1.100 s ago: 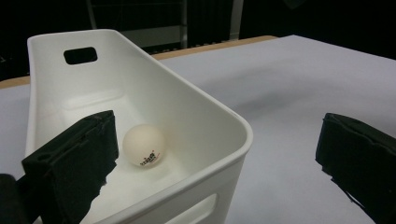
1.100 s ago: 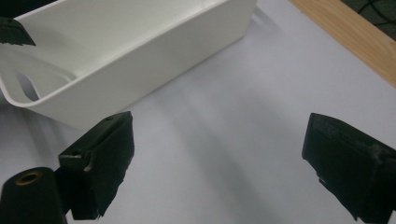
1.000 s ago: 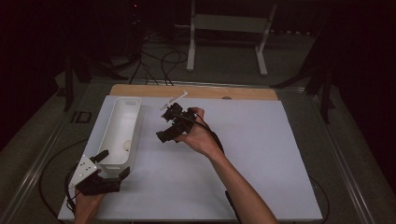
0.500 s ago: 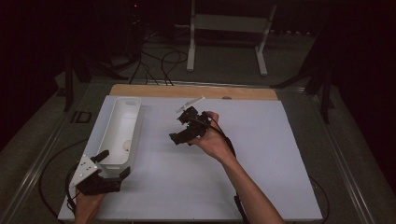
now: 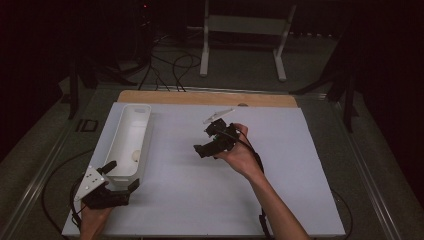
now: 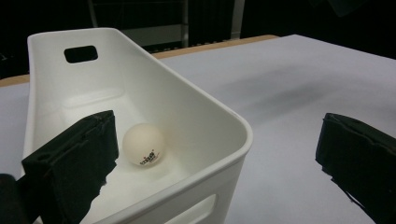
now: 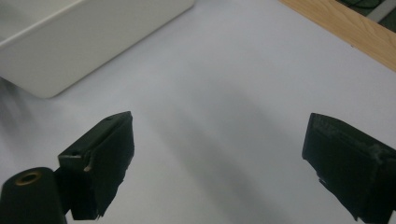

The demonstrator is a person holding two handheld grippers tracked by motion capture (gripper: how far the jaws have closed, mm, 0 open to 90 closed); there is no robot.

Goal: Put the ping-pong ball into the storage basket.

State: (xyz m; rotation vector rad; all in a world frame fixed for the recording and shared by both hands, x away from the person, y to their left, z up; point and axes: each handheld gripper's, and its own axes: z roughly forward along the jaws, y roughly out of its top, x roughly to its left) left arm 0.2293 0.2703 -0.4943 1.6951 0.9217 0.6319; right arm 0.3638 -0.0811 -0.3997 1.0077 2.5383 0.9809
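Both tongs gape empty: left gripper [image 5: 121, 176] straddling the tub [image 5: 131, 131] wall at 7 o'clock risks tipping it, ball [image 6: 143, 144] rolling; right gripper [image 5: 204, 148] mid-table.

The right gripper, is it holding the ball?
No, the right gripper has its jaws wide apart over bare white table, while the ball lies inside the tub by the left gripper.

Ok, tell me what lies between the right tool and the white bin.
Nothing: in the high view, only bare white table sheet separates the right tool from the white bin. The right gripper view agrees.
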